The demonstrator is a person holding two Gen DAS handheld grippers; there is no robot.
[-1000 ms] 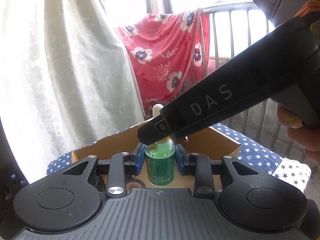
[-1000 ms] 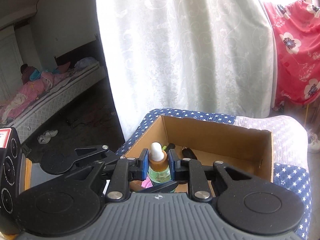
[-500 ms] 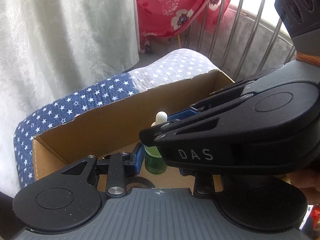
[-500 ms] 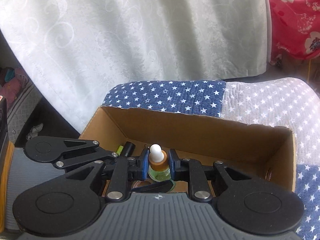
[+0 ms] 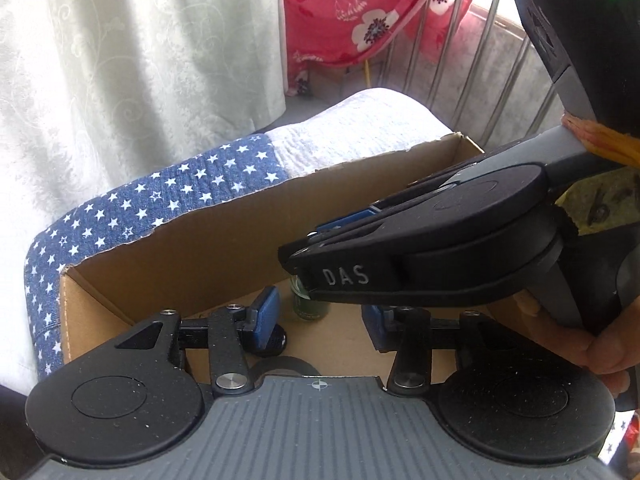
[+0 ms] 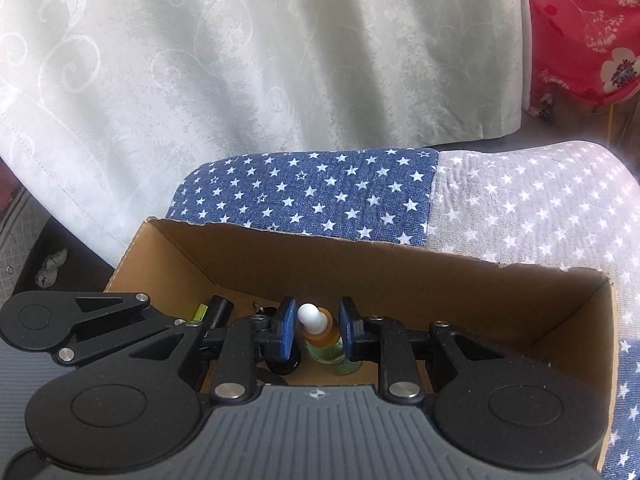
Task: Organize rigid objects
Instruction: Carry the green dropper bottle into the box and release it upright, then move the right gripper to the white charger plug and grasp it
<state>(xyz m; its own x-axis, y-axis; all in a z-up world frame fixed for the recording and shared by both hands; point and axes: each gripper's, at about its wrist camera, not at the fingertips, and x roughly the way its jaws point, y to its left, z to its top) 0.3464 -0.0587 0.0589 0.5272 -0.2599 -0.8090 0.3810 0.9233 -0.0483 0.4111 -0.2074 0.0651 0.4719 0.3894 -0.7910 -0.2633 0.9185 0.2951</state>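
Observation:
A green dropper bottle with an amber collar and white bulb stands upright inside the cardboard box. My right gripper is open, its blue pads a little apart from the bottle's neck on either side. In the left wrist view only the bottle's lower part shows, under the right gripper's body. My left gripper is open and empty, its pads wide apart, just in front of the bottle.
The box sits on a blue and white star-patterned cushion. Inside at the left lie a black cylinder, a yellow-green item and a black round thing. A white curtain, a red floral cloth and metal railings stand behind.
Both grippers came down into the box with the bottle, then both opened and let go of it. The bottle now stands on the box floor.

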